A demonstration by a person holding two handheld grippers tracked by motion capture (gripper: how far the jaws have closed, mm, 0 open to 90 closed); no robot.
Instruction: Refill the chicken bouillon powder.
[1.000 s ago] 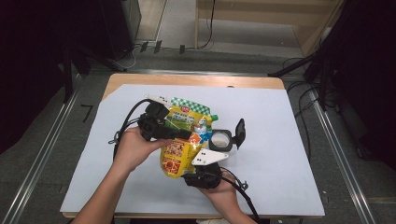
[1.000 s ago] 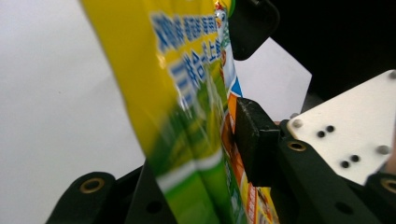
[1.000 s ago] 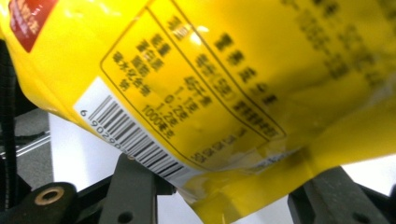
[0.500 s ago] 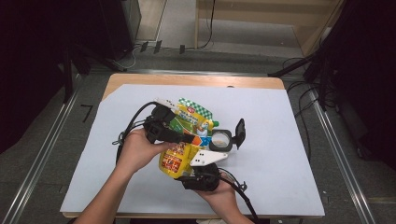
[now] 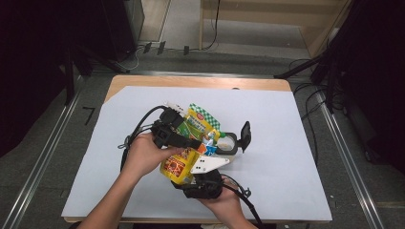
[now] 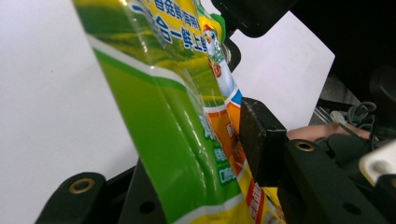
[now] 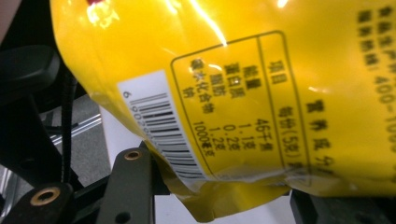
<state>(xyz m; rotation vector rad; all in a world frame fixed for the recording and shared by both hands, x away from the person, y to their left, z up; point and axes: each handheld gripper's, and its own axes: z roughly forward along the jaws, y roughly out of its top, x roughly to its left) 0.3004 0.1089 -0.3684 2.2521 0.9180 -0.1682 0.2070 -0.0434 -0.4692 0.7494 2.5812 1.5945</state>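
We note one yellow-and-green foil seasoning pouch [image 5: 191, 143] held above the white table sheet [image 5: 286, 143], near its middle, between the two grippers. The left gripper [image 5: 179, 136] comes in from the left at the pouch's upper part; the right gripper [image 5: 203, 179] sits below it, at the pouch's lower yellow end.

In the left gripper view the pouch [image 6: 187, 121] stands tilted between the jaws. One pad [image 6: 257, 140] lies flat against its printed face; the opposite pad is hidden behind the foil, so we read a pinch on the pouch. These jaws have just opened slightly, with the pouch between them.

In the right gripper view the pouch's back [image 7: 233, 93], with barcode and nutrition table, lies across the jaws. Whether the pads press it we cannot tell.

A black-lidded round container [image 5: 234, 140] lies on the sheet just right of the pouch.
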